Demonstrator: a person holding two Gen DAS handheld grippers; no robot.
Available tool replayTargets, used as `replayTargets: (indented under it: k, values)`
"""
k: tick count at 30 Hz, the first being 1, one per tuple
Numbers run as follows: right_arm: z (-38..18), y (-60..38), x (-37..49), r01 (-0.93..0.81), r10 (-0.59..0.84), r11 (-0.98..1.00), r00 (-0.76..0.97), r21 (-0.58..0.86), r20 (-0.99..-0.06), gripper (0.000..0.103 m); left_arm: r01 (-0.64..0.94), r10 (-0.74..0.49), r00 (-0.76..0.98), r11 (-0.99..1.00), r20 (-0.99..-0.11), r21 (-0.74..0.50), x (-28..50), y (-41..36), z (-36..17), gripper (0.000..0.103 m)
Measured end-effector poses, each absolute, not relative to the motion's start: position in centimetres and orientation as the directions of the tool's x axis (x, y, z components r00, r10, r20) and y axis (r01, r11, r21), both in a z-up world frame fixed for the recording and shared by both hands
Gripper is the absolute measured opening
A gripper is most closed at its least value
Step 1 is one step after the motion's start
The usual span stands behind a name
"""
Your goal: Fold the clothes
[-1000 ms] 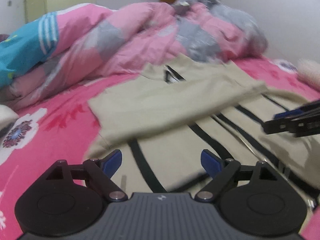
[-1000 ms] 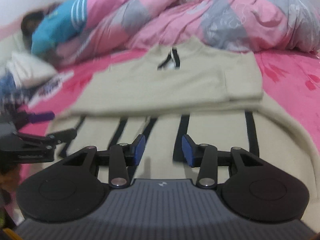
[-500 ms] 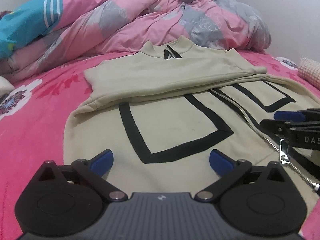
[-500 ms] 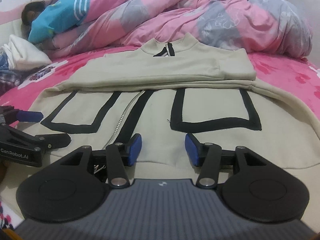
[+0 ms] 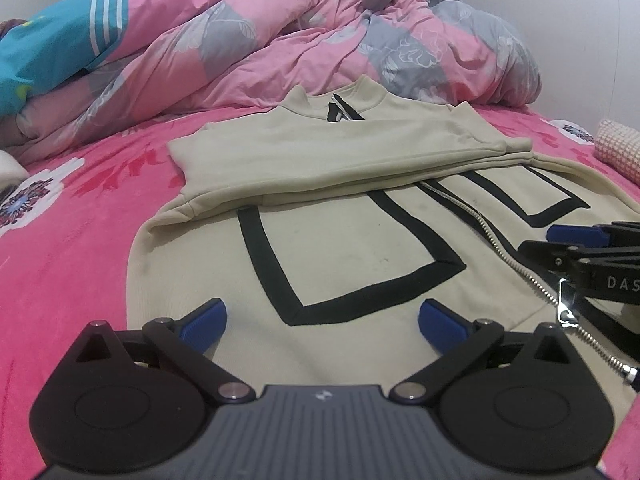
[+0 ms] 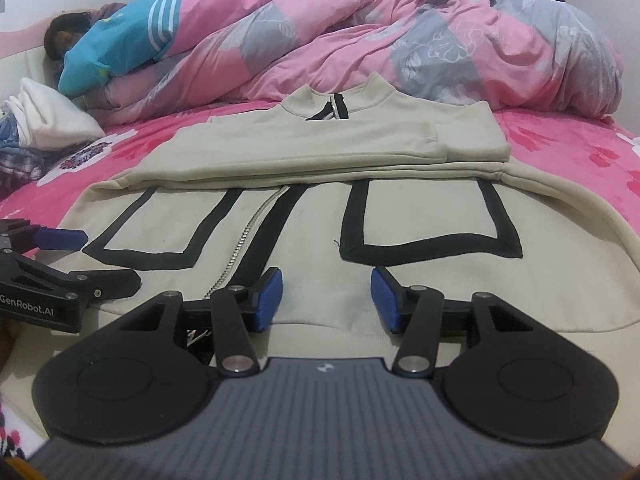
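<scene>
One beige zip-up jacket lies flat on the pink bedspread, collar toward the far side, both sleeves folded across its chest, with two black-outlined rectangular pockets and one metal zipper running down the middle. There are two grippers, both low over the jacket's near hem. The left gripper has its blue pads spread wide with nothing pinched between them; the right gripper stands about half apart, its pads just above the hem fabric and not pressing on it. One rumpled pink and grey quilt is heaped behind the collar. The hem itself is hidden under each gripper's body. The left view alone shows a textured cream object cut off at the right edge; the right view alone shows a person in a turquoise striped top lying by the quilt, plus white folded cloth at the left.
</scene>
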State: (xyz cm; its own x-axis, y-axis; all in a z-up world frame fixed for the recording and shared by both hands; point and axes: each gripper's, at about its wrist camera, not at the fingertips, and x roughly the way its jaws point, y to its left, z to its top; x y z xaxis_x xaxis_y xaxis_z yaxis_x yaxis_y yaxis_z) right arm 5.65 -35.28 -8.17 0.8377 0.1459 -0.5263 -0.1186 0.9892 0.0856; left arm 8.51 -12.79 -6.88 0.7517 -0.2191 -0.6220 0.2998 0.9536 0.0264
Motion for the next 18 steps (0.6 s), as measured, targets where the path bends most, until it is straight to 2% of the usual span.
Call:
replayTargets:
  k: [11,16,18]
  values:
    - [-8.3,-35.4,5.6,-0.117,0.147,0.989,0.842,0.089,-0.520,0.049,0.300,-0.226,0.753,0.954,-0.618,0.017,8.1,-12.5,-6.8,0.103]
    - [-8.4,-35.4,5.5,-0.114,0.144,0.989,0.845,0.091,-0.514,0.050,0.323,-0.305,0.747,0.943,-0.591,-0.079,4.5,-10.0,-6.1,0.103]
    - [-8.4,-35.3,5.4,-0.112,0.142,0.990,0.848,0.090,-0.511,0.050,0.368,-0.324,0.740,0.929,-0.589,-0.049,2.1,-9.4,-6.2,0.103]
